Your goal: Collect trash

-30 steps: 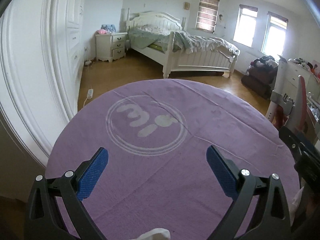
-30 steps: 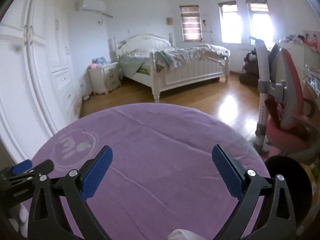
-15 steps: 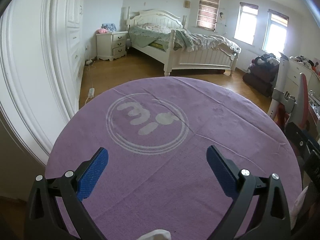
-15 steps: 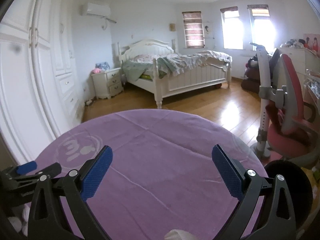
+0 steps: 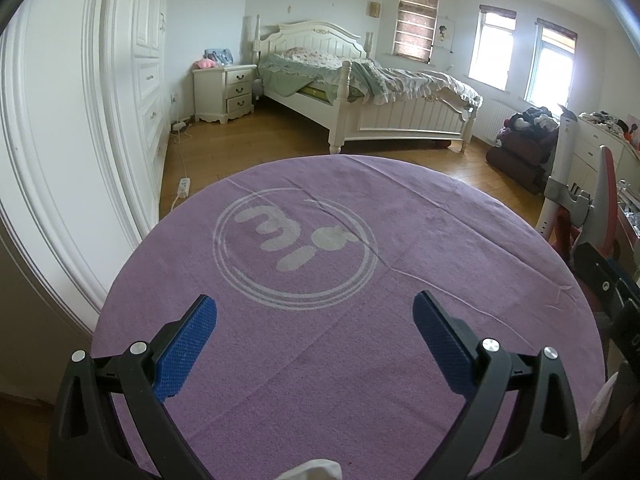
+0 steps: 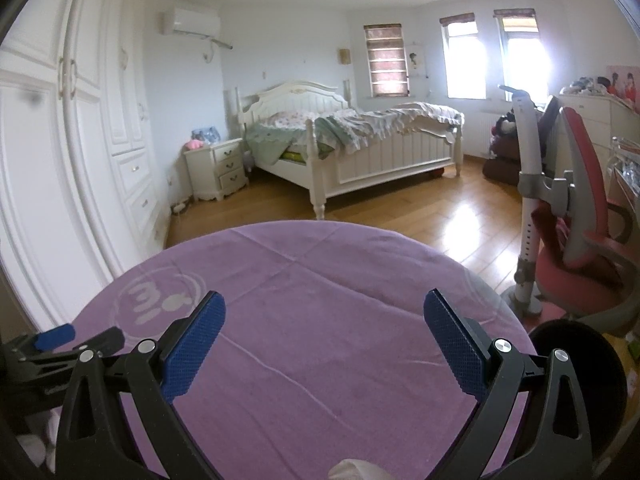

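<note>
A round table under a purple cloth (image 5: 360,360) with a pale ring logo (image 5: 296,248) fills the lower half of both views. My left gripper (image 5: 316,314) hovers open over it, blue pads wide apart, nothing between them. My right gripper (image 6: 324,312) is likewise open above the cloth (image 6: 320,320). A scrap of white crumpled stuff (image 5: 316,472) peeks in at the bottom edge below the left gripper, and another white scrap (image 6: 356,470) shows under the right one. More white material (image 5: 604,404) lies at the table's right edge. A dark round bin-like thing (image 6: 580,392) sits right of the table.
A white wardrobe (image 5: 80,120) runs along the left. Beyond the table are wood floor, a white bed (image 5: 360,96), a nightstand (image 5: 224,94) and a power strip (image 5: 183,188). A red desk chair (image 6: 580,220) stands at the right. My left gripper (image 6: 60,340) shows in the right wrist view.
Both views have tilted upward a little, showing more of the room and ceiling. The grippers stayed open and took hold of nothing.
</note>
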`<state>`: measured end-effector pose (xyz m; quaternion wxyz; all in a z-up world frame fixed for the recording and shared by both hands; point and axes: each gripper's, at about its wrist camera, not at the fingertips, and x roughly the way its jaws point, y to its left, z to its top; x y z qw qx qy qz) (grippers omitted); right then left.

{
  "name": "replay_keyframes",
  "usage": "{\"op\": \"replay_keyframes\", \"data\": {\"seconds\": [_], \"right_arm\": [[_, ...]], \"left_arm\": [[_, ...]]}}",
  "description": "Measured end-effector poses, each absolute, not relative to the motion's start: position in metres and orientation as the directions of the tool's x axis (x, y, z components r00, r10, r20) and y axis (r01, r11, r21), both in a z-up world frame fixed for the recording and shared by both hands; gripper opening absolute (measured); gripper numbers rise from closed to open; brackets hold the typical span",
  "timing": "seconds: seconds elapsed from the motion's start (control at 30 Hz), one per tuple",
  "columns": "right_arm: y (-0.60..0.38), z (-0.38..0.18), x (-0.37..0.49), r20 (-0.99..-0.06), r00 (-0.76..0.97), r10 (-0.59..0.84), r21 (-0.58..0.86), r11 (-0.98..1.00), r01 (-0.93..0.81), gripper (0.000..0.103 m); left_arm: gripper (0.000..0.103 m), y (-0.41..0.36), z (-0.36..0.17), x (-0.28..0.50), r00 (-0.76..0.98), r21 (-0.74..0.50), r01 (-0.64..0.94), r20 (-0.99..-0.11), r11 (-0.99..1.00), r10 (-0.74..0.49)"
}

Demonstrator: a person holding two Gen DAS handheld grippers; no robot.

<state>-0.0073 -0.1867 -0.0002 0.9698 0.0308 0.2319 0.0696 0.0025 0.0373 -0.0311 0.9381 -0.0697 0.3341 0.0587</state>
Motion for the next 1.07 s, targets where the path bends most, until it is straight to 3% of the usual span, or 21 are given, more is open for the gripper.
{"op": "replay_keyframes", "data": {"seconds": [1.07], "right_arm": [[-0.1805, -0.0001, -0.0114, -0.433, 0.890, 0.145, 0.085, 0.989, -0.120, 0.098]], "left_arm": [[0.098, 0.0320, -0.0243, -0.0009, 0.788, -0.070, -0.157, -0.610, 0.985, 0.082]]}}
